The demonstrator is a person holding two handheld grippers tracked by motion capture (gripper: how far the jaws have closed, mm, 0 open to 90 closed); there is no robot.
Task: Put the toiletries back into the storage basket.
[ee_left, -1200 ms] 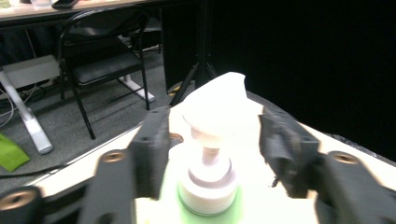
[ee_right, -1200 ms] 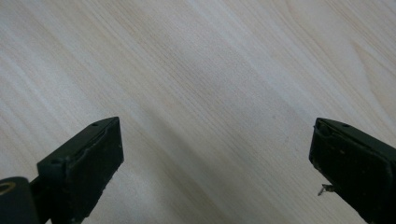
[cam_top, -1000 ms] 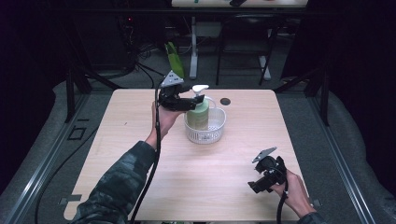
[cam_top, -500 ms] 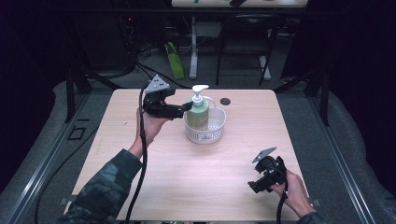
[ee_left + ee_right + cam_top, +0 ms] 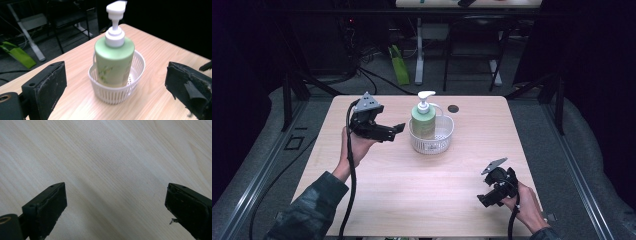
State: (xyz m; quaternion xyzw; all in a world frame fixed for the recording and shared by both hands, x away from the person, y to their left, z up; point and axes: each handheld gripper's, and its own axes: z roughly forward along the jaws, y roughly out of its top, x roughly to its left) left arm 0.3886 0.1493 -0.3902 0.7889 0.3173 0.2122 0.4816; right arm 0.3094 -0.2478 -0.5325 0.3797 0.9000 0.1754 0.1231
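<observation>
Left gripper (image 5: 398, 128) drawn back left from soap bottle (image 5: 424, 120), jaws spread wide, nothing held. One bottle upright in one white basket (image 5: 443, 141), table centre. Right gripper (image 5: 483, 199) unmoved, jaws apart, empty.

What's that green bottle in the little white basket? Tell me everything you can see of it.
The bottle is a squat, pale green pump dispenser, plastic by its look, with a faint leafy print on its side. A white collar and long-spouted pump head top it. It stands upright inside a slotted white basket on the wooden table, its base hidden by the basket wall. The left hand-held gripper, jaws open, is beside it without touching.
</observation>
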